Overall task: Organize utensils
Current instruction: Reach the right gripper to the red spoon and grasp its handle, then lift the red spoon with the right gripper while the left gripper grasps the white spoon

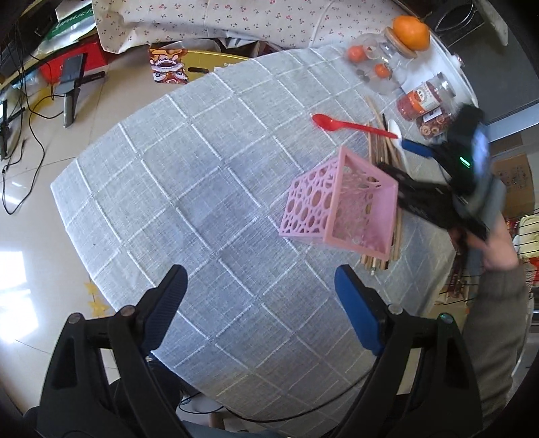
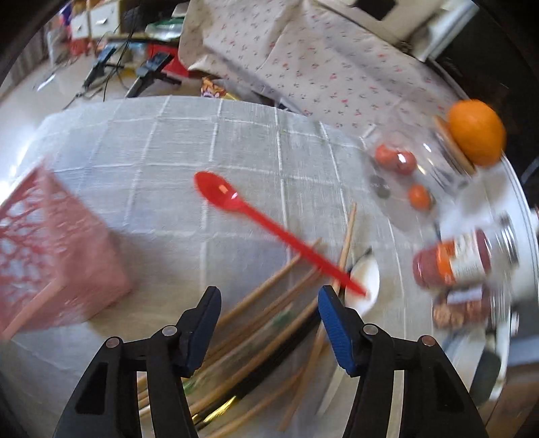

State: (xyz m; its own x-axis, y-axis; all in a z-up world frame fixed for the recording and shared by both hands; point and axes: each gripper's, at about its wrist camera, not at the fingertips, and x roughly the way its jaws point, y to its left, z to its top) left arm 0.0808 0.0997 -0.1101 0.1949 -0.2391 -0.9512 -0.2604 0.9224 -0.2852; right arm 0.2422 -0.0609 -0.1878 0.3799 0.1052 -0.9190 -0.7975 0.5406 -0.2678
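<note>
A pink perforated utensil holder (image 1: 337,205) stands on the grey checked tablecloth (image 1: 202,188); it also shows in the right wrist view (image 2: 57,256). Behind it lie several wooden chopsticks (image 1: 382,148), a red plastic spoon (image 1: 350,125) and a white spoon (image 1: 394,131). My left gripper (image 1: 259,283) is open and empty above the cloth, in front of the holder. My right gripper (image 2: 269,303) is open and empty, just above the chopsticks (image 2: 269,303), with the red spoon (image 2: 262,219) and white spoon (image 2: 367,286) ahead. It also shows in the left wrist view (image 1: 417,148).
A glass jar (image 1: 387,57) with an orange (image 1: 411,32) on its lid, small tomatoes and two snack jars (image 1: 426,97) stand at the far right. A flowered cloth (image 2: 320,57) lies behind the table. Cables and stands are on the floor at left (image 1: 70,87).
</note>
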